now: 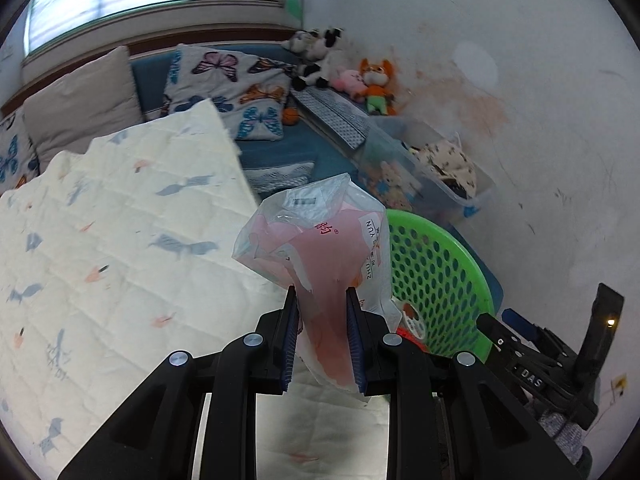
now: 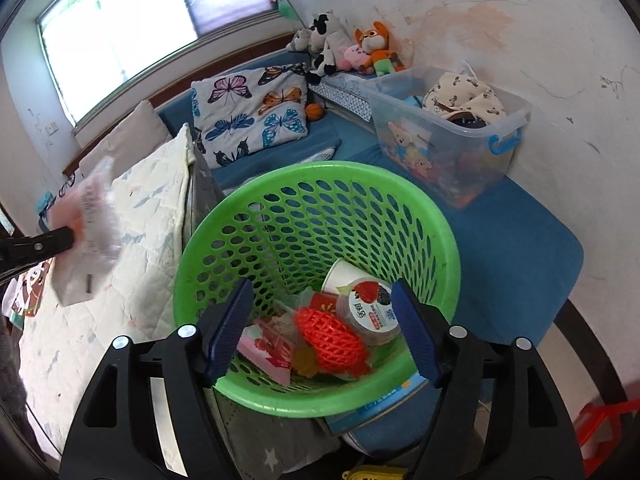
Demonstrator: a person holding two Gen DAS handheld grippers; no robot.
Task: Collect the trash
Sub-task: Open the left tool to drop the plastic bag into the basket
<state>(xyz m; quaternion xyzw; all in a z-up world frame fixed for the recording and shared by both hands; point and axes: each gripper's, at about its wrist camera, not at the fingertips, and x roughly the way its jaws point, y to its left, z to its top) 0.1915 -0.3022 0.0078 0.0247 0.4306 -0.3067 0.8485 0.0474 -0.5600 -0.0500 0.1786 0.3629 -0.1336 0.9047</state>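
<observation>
My left gripper [image 1: 321,294] is shut on a crumpled pink and clear plastic bag [image 1: 320,236] and holds it above the quilt, just left of the green perforated basket [image 1: 440,272]. The bag [image 2: 90,204] also shows blurred at the left of the right wrist view. My right gripper [image 2: 322,288] is open and empty, its fingers [image 2: 230,328] spread over the near rim of the basket [image 2: 248,208]. Inside the basket lie an orange foam net [image 2: 330,336], a yogurt cup [image 2: 370,308], a paper cup [image 2: 342,272] and pink wrappers [image 2: 266,350].
A cream quilt [image 1: 100,248] covers the bed on the left. A clear storage bin [image 2: 452,136] with clothes and toys stands behind the basket on the blue mattress [image 2: 516,248]. Butterfly pillows [image 2: 252,112] and plush toys [image 2: 352,48] sit at the back by the wall.
</observation>
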